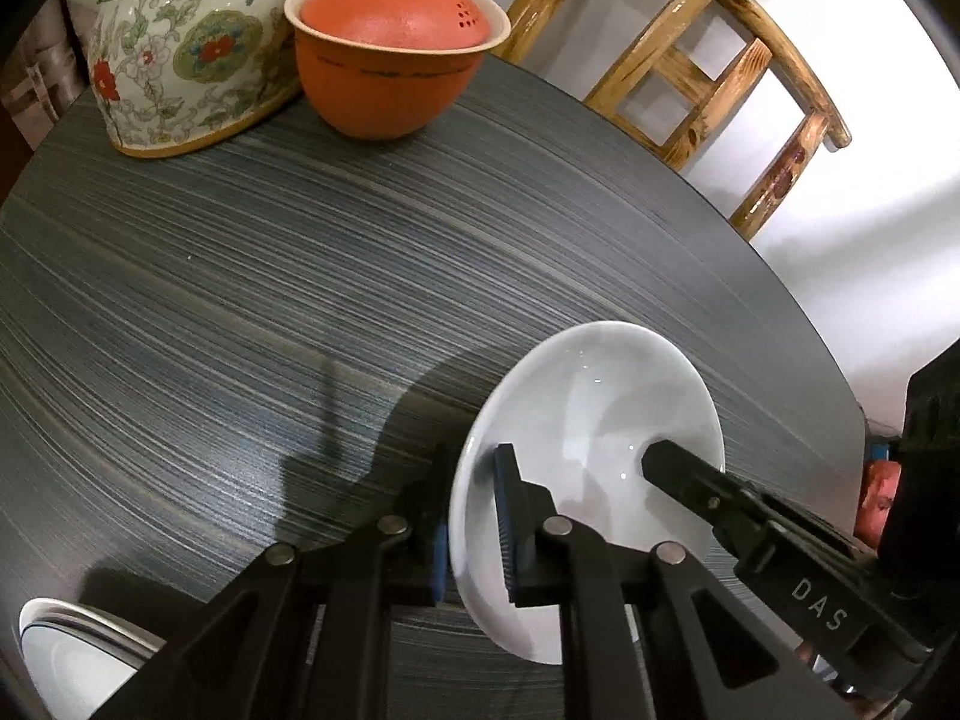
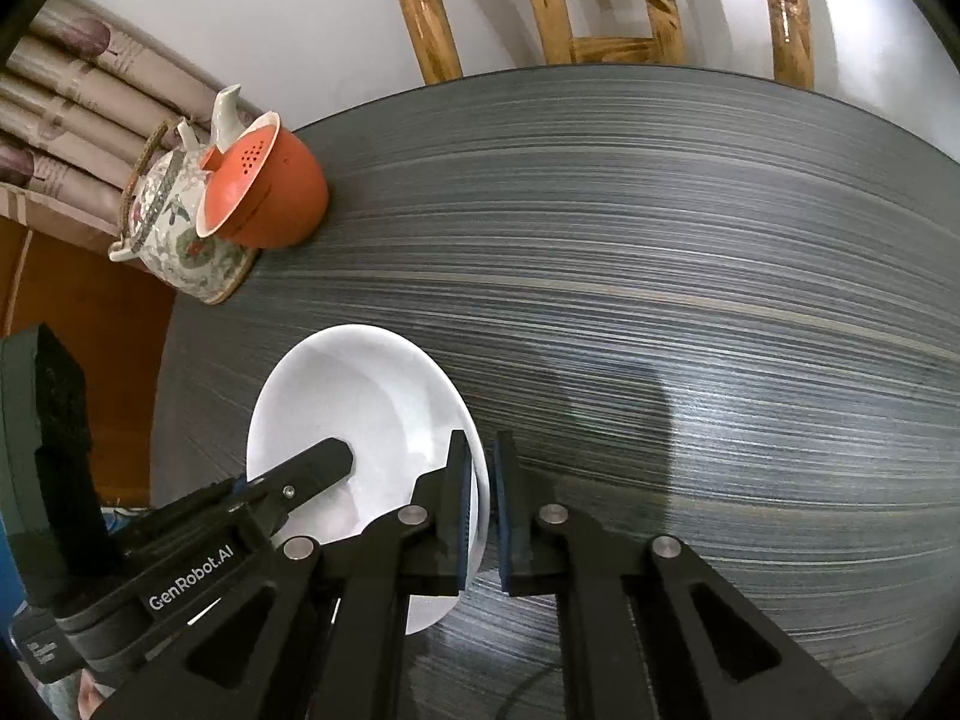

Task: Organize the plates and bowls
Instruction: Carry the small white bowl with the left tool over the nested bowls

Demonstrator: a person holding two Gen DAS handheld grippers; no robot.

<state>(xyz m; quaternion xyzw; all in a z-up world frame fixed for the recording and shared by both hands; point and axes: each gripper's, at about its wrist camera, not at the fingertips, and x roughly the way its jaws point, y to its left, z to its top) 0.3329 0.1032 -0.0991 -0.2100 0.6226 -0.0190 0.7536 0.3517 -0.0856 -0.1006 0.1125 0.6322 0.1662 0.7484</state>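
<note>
left claw [image 1: 474, 516]: clamped on near rim of shallow white ceramic dish [image 1: 600, 414], "GenRobot.AI" on its body | right claw [image 2: 480, 504]: pinching the opposite rim, "DAS" on its body | dish: above dark streaked surface [image 1: 240, 300]

Home dining corner: round dark table [image 2: 660, 228], bamboo chair [image 1: 708, 78], floral teapot [image 1: 180, 60], curtain [image 2: 72, 102].
</note>
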